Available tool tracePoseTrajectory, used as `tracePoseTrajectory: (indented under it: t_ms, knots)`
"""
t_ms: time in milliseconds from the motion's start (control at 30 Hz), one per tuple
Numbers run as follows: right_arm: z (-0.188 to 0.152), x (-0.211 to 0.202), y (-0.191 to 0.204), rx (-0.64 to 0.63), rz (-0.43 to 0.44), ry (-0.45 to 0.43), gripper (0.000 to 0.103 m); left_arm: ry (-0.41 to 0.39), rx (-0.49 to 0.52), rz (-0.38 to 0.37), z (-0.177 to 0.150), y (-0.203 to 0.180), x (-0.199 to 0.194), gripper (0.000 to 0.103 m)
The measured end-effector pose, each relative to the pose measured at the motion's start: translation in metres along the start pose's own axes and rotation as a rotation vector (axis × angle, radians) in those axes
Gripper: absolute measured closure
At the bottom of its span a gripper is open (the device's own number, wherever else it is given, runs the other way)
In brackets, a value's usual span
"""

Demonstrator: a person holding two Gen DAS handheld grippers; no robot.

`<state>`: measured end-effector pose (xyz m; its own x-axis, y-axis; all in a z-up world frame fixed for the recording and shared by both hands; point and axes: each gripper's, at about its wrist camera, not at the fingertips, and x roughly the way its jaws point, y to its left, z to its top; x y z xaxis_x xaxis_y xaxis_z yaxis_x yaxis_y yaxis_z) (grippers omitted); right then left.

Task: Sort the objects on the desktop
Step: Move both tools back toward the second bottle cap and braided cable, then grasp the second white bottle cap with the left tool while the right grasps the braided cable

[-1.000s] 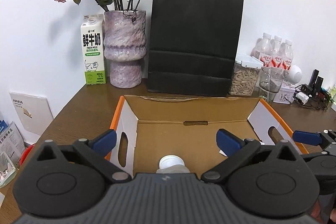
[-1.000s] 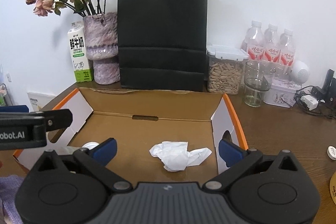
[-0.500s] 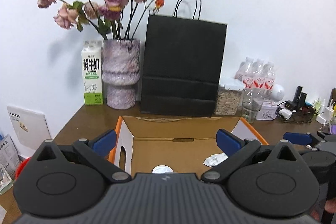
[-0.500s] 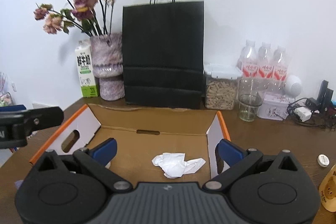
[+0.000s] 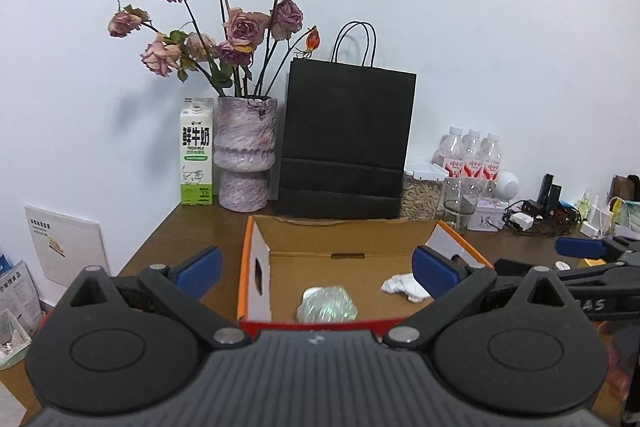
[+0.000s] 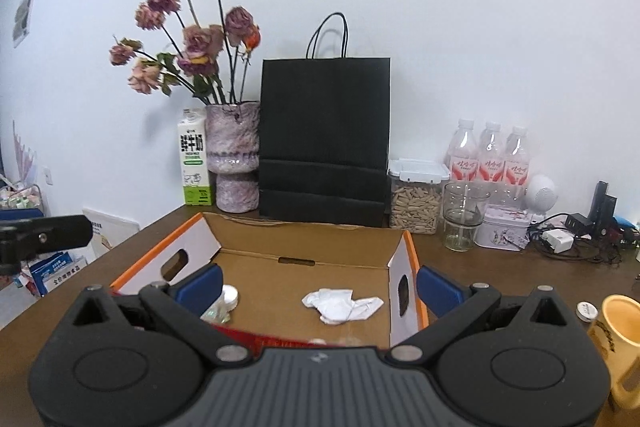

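Observation:
An open cardboard box [image 5: 344, 235] with orange edges sits on the brown desk; it also shows in the right wrist view [image 6: 308, 239]. Inside lie a crumpled white tissue [image 5: 404, 287] [image 6: 340, 307] and a clear plastic bottle with a white cap [image 5: 326, 305] [image 6: 222, 303]. My left gripper [image 5: 316, 267] is open and empty, held back from the box's near edge. My right gripper [image 6: 316, 281] is open and empty, also behind the near edge. The right gripper shows at the right of the left wrist view [image 5: 580, 247].
Behind the box stand a milk carton [image 5: 196, 157], a vase of dried roses [image 5: 244, 155], a black paper bag [image 5: 344, 147], a seed jar [image 6: 416, 195], a glass [image 6: 464, 215], water bottles [image 6: 490, 155] and cables [image 6: 568, 239]. A yellow mug [image 6: 616, 339] stands at the right.
Both grippers have pulled back and up from over the box; the box now looks smaller and its near edge shows. Both stayed open. The tissue and bottle lie still.

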<state>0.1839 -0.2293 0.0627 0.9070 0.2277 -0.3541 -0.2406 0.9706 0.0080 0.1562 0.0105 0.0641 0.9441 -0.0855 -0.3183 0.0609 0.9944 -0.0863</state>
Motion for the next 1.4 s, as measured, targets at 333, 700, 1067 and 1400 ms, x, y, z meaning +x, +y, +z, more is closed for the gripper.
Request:
tracePoseTrajectory:
  t_ms: [333,700,1067,1400]
  knots:
    - [-0.061,-0.058,-0.004,-0.041,-0.010,0.054,0.000,0.048,0.030,0.029,-0.053,0.010,-0.046,0.000]
    - [-0.137,-0.092,-0.010,0.046,-0.013,0.175,0.000,0.170,0.089,0.037,-0.126,0.008,-0.073,0.000]
    - [-0.162,-0.096,-0.001,0.059,-0.015,0.236,0.000,0.267,0.064,0.029,-0.162,0.013,-0.075,0.000]
    - [-0.154,-0.072,0.001,0.026,-0.026,0.261,0.000,0.283,0.101,0.018,-0.164,0.008,-0.063,0.030]
